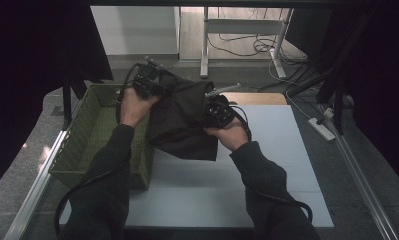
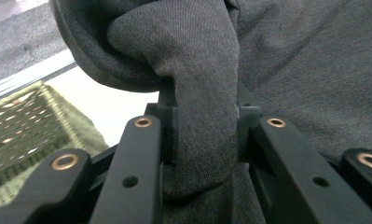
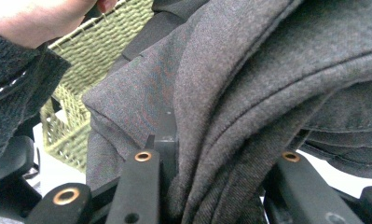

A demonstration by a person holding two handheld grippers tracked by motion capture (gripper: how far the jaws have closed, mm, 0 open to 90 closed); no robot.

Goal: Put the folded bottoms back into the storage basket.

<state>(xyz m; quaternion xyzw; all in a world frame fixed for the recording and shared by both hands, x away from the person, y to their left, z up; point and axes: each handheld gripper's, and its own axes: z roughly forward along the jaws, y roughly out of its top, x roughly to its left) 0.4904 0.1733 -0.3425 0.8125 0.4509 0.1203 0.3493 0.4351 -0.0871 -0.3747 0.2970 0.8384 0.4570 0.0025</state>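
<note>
Here both grippers, L gripper (image 1: pixel 148 85) & R gripper (image 1: pixel 218 111), clamp dark garment (image 1: pixel 182 120) beside basket (image 1: pixel 94 135).

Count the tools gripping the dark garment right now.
2. The left tool clamps the upper left corner of the folded dark garment, beside the green basket. The right tool clamps its right edge above the white table.

A lab: black curtains (image 1: pixel 32 60) (all round), loose floor cables (image 1: pixel 247 47), power strip (image 1: pixel 323 129).
</note>
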